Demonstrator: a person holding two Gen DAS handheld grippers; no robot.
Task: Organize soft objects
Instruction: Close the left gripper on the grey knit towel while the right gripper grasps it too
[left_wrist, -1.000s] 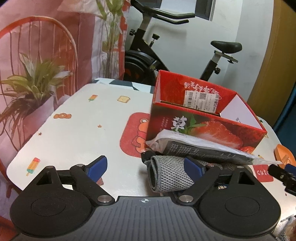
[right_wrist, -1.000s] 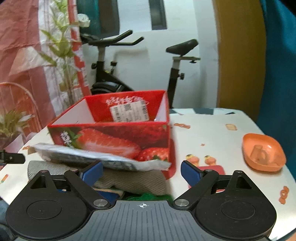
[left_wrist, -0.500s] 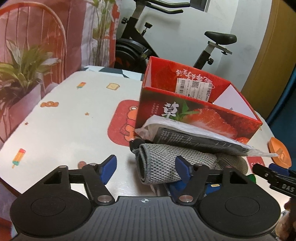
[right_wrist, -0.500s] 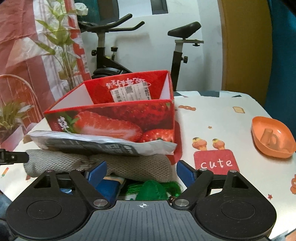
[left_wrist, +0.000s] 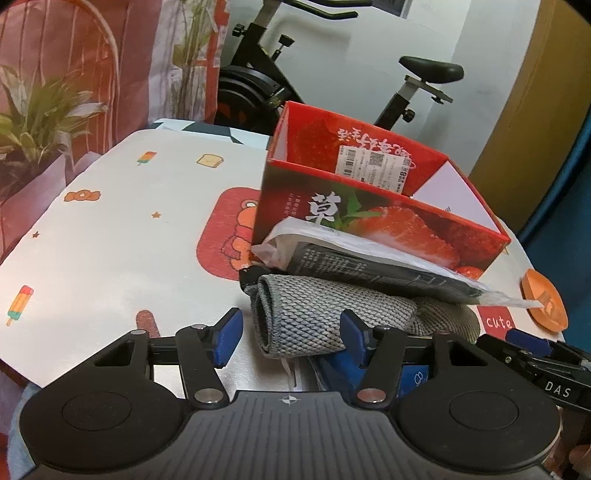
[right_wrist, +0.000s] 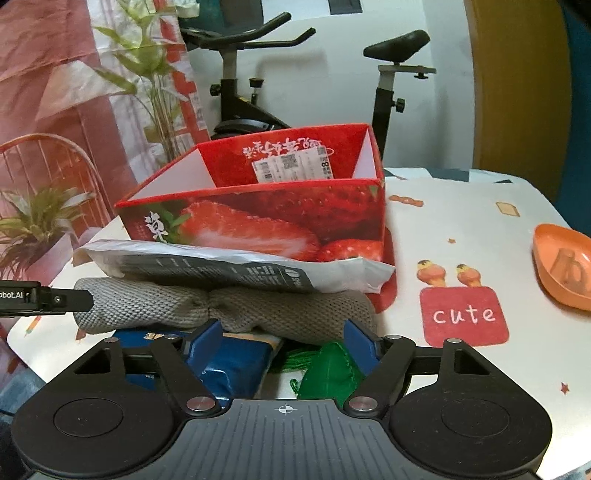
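Two handheld grippers are closing in on a stack of soft goods lying on a cartoon-print table (left_wrist: 110, 229), just in front of an open strawberry-print box (right_wrist: 258, 221). The left gripper (left_wrist: 291, 328) is straddling the left end of a rolled grey knit cloth (left_wrist: 314, 314); its jaws have just been closing, and from here it is hard to say whether the blue pads are pressing the fabric yet or only bracketing it. The right gripper (right_wrist: 284, 338) is narrowing on the cloth's right half, jaws likewise closing but not visibly clamped.

A clear-wrapped dark packet (right_wrist: 236, 269) is resting loosely on top of the roll, leaning against the box wall. Beneath the roll, a blue pouch (right_wrist: 236, 362) and a green tasselled pouch (right_wrist: 328, 373) are lying near the table's front edge.

The risk, as it looks, is the loose packet sliding off if the roll is being lifted unevenly. The cloth could also sag or unroll between the two grips, and the right pads could be catching the blue pouch underneath instead of the knit. An orange dish (right_wrist: 561, 266) is sitting well to the right, out of harm's way.
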